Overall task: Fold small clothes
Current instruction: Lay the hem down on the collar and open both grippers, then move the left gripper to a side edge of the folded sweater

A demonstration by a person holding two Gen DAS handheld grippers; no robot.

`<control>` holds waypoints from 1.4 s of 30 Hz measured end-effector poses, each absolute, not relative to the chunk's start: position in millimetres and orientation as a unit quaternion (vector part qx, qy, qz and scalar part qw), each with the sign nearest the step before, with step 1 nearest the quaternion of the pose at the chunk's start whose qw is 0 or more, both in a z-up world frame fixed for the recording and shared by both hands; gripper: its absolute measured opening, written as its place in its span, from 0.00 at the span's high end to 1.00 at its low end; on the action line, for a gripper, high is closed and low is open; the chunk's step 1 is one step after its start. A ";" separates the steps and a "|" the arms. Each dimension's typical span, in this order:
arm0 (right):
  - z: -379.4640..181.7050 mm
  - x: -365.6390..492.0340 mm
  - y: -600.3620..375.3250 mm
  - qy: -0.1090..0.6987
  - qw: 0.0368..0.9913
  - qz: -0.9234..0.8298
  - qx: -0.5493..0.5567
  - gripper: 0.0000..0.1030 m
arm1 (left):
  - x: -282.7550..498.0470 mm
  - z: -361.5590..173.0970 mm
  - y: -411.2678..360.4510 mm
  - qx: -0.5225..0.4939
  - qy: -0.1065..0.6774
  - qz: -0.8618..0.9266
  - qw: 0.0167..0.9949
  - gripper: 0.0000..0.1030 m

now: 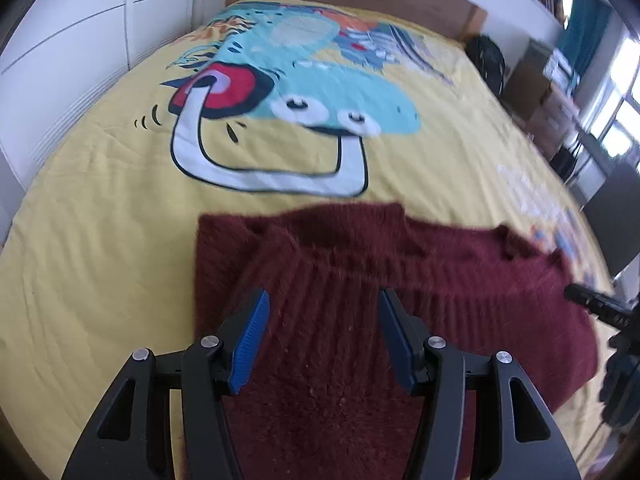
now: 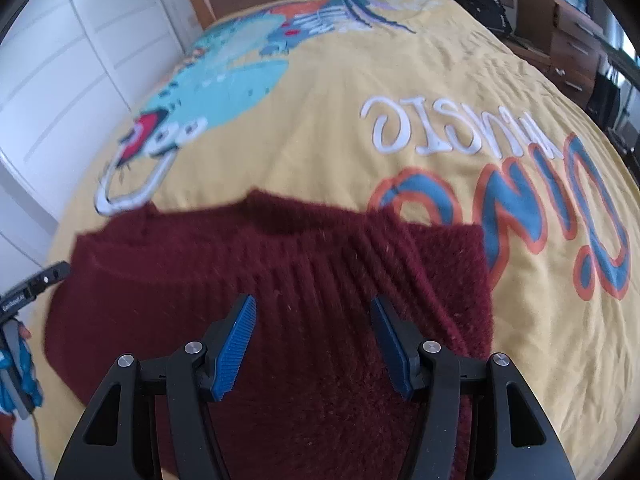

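Across the lower frame: dark-red ribbed knit sweater (image 1: 360, 280) lies on yellow cartoon-print bedspread (image 1: 100, 240), long axis left-right.
Left gripper (image 1: 322, 316): spread, empty, above sweater.
Right gripper (image 2: 312, 320): likewise.

Your yellow bedspread (image 2: 320, 128) carries upside-down lettering near its right edge: white "MUSIC" (image 2: 448, 128) and larger blue-orange "DINO" (image 2: 540, 220). Gripper label at left: too small.

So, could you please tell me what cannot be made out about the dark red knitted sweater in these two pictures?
- Dark red knitted sweater: near hem cut off by the bottom edge and hidden behind the left gripper in the left wrist view.
- Same in the right wrist view, behind the right gripper.
- Its sleeves: folds hide them; motion blur softens edges.
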State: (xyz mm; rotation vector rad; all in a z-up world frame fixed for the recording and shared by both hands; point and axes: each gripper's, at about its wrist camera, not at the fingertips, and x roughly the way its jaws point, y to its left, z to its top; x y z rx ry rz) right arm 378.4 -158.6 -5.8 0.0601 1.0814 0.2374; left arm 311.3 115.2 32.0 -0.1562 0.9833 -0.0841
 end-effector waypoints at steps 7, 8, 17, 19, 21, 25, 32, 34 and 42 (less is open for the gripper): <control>-18.2 377.4 -171.9 0.517 0.850 0.096 0.023 0.40 | 314.0 1.3 117.1 -0.061 0.497 -0.036 0.865 0.48; -15.1 375.3 -172.2 0.515 0.852 0.089 0.017 0.40 | 314.3 5.2 119.4 -0.069 0.497 -0.037 0.864 0.48; 16.3 324.6 -152.4 0.479 0.871 0.106 0.006 0.40 | 279.0 38.2 111.7 -0.071 0.475 -0.021 0.877 0.39; 16.3 310.2 -139.3 0.475 0.873 0.112 -0.007 0.40 | 268.0 38.1 107.0 -0.071 0.474 -0.020 0.877 0.39; 12.0 297.2 -127.9 0.473 0.873 0.115 -0.024 0.40 | 256.9 35.9 102.8 -0.069 0.473 -0.015 0.878 0.39; -2.8 281.9 -118.7 0.481 0.869 0.116 -0.033 0.40 | 243.1 24.2 98.0 -0.061 0.482 0.008 0.874 0.39; -19.8 277.7 -125.3 0.495 0.860 0.117 -0.037 0.38 | 237.8 3.6 87.9 -0.033 0.496 0.028 0.867 0.35; -20.9 277.6 -130.6 0.499 0.858 0.118 -0.029 0.38 | 238.9 1.6 87.8 -0.035 0.499 0.031 0.865 0.34; -17.0 271.9 -155.9 0.515 0.851 0.100 -0.022 0.38 | 236.5 7.8 91.0 -0.033 0.509 0.029 0.859 0.33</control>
